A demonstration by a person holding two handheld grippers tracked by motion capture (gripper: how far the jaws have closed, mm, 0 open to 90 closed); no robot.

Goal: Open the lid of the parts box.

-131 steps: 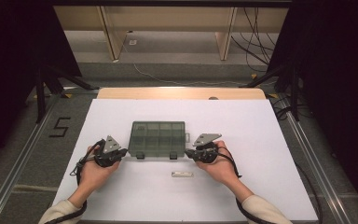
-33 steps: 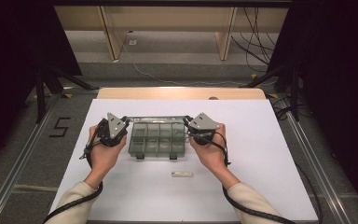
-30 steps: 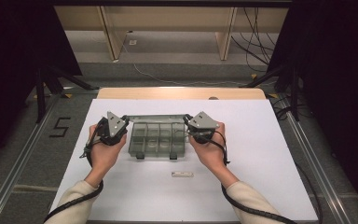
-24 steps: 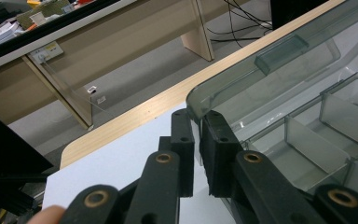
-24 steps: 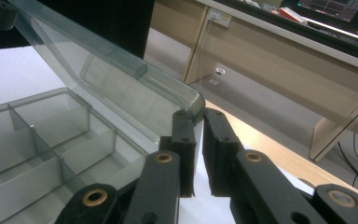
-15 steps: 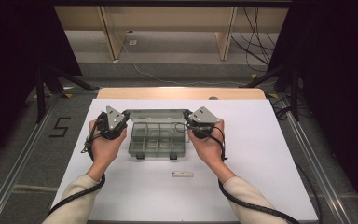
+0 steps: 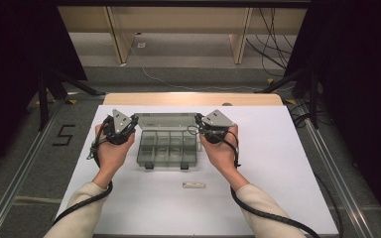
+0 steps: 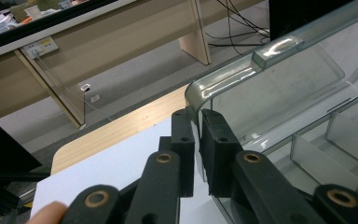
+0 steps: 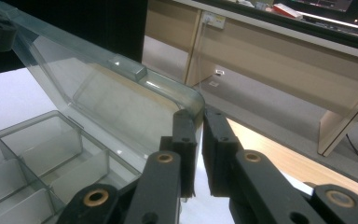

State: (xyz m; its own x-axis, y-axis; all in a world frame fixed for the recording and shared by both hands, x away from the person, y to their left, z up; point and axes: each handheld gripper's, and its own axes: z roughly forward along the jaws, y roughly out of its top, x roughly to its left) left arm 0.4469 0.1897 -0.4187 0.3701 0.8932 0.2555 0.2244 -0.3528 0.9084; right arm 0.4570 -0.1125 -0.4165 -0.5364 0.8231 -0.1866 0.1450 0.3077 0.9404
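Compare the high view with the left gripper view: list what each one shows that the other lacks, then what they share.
High view alone: the right gripper, both hands, the small white piece on the table in front of the box, and the floor marking "5".

Left gripper view alone: the left gripper jaws pinching the lid's corner edge.

Both: the clear compartment box with its lid raised, and the white table.

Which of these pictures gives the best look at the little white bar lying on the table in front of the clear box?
The high view: the small white bar lies flat on the table, apart from the box, between the person's forearms. The two gripper views look along the tongs at the box's raised lid, away from the bar.
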